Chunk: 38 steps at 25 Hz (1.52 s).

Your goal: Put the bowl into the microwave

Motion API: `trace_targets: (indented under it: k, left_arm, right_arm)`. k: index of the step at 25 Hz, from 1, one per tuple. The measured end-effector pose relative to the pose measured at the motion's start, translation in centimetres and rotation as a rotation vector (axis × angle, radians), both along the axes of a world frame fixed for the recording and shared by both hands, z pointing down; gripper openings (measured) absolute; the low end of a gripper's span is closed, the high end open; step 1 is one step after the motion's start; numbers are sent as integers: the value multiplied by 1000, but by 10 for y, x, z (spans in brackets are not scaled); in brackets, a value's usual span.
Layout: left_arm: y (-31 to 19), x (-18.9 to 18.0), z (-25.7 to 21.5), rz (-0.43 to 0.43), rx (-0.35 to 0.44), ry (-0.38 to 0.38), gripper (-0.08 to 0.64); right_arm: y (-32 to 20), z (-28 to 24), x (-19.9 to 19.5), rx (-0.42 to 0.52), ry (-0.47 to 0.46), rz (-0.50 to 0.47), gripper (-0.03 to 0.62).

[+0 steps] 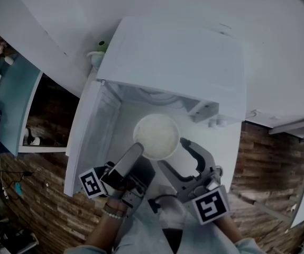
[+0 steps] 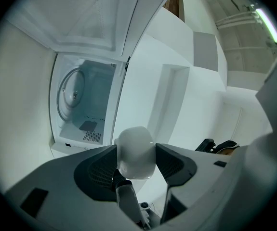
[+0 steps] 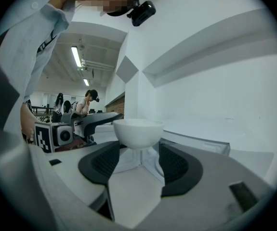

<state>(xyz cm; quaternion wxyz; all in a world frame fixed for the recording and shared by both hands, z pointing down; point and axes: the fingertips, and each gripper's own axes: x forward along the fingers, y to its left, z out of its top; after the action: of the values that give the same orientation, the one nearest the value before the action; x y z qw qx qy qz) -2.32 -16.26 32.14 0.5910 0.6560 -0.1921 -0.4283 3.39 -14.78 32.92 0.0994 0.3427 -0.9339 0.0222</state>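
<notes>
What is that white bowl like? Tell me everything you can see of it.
The bowl is plain white, round and deep, with a smooth wall that could be ceramic or plastic. Nothing distinct shows inside it. It is upright at the mouth of the open microwave. The left gripper is closed on its near rim. The right gripper stands open beside it, not touching. Whether the bowl rests on the microwave floor cannot be told.

White bowl upright; prob. in mouth of open microwave
</notes>
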Motion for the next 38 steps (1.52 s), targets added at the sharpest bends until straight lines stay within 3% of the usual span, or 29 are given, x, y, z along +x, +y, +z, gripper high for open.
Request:
trace_targets:
  k: [14, 38]
  left_arm:
    - [-21, 1, 36, 19, -31, -41, 249]
    - [-86, 0, 105, 23, -95, -66, 249]
  right_arm:
    - [-19, 28, -4, -13, -11, 55, 258]
    - [-81, 99, -4, -80, 81, 109, 250]
